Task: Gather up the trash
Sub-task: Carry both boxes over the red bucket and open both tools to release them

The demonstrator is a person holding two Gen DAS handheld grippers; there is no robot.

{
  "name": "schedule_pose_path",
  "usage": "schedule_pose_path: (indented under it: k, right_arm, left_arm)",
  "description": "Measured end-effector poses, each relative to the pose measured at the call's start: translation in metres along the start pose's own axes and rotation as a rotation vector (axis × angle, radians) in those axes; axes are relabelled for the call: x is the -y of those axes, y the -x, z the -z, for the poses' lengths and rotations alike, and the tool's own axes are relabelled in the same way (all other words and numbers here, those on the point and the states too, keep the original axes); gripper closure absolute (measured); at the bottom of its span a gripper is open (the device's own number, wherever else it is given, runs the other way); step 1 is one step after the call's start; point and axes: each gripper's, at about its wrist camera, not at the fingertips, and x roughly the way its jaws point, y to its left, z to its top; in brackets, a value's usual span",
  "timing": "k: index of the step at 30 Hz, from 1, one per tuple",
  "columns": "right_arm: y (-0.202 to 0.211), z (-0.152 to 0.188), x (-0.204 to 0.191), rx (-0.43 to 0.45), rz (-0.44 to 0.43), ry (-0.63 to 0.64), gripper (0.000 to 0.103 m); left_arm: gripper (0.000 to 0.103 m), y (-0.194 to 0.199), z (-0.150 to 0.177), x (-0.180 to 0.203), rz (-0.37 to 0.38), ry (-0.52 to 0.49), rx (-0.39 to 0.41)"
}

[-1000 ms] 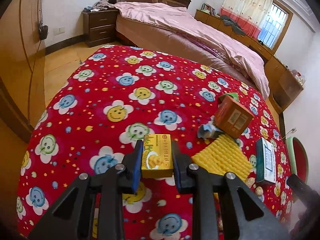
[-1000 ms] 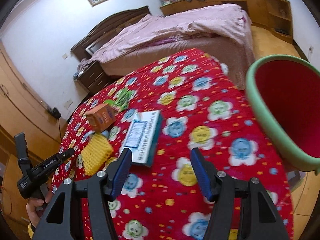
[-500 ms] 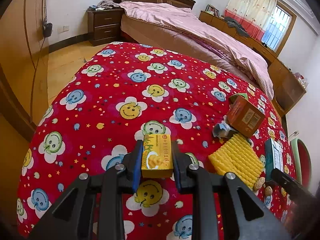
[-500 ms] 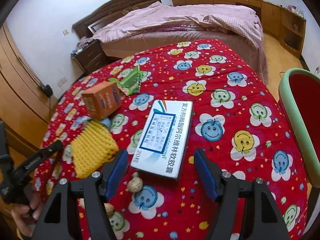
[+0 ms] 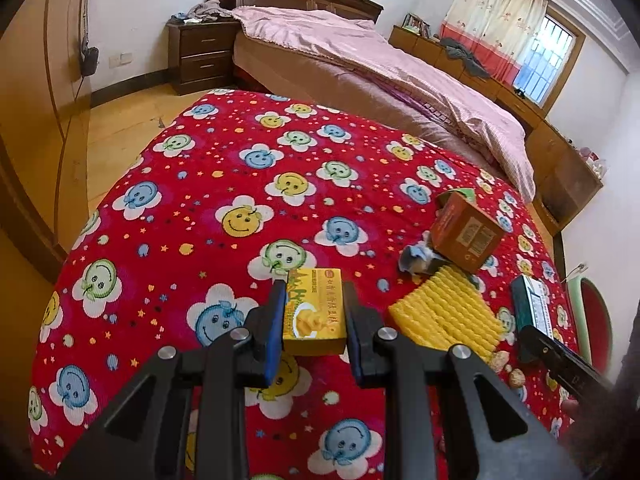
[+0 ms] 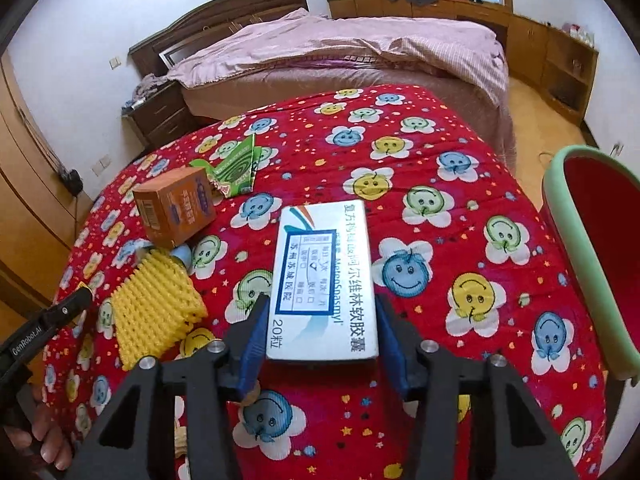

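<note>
My left gripper (image 5: 314,320) is shut on a small yellow box (image 5: 314,312) and holds it above the red smiley quilt (image 5: 224,184). My right gripper (image 6: 320,332) is open, its jaws on either side of a white and teal medicine box (image 6: 322,280) lying flat on the quilt; whether they touch it I cannot tell. An orange box (image 6: 174,210), a yellow ridged foam sheet (image 6: 154,312), a green wrapper (image 6: 236,172) and a crumpled blue scrap (image 5: 416,258) lie on the quilt. A red bin with a green rim (image 6: 592,248) stands at the right.
Walnuts (image 5: 508,368) lie by the foam sheet. A pink-covered bed (image 6: 340,48) stands beyond the quilt, with a nightstand (image 5: 200,54) and wooden cabinets (image 6: 520,40) along the walls. A wardrobe (image 5: 36,120) is at the left.
My right gripper has swung away from the bin and come down over the medicine box, its jaws now straddling it. My left gripper still holds the yellow box and has drifted slightly forward.
</note>
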Motion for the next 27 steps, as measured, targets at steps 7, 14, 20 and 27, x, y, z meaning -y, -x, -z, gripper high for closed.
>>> schedule_pose_path:
  k: [7, 14, 20, 27]
  right_arm:
    - [0.015, 0.003, 0.013, 0.009, -0.062, -0.035, 0.05]
    - [0.042, 0.01, 0.023, 0.05, -0.089, -0.046, 0.05]
    - [0.068, 0.016, 0.039, 0.085, -0.111, -0.079, 0.05]
    - [0.094, 0.025, 0.058, 0.123, -0.108, -0.109, 0.05]
  left_arm:
    - [0.076, 0.013, 0.002, 0.007, 0.015, -0.007, 0.01]
    - [0.076, 0.03, 0.004, 0.019, 0.047, -0.02, 0.02]
    - [0.076, 0.042, 0.008, 0.035, 0.088, -0.04, 0.019]
    - [0.076, 0.052, 0.012, 0.056, 0.13, -0.064, 0.01]
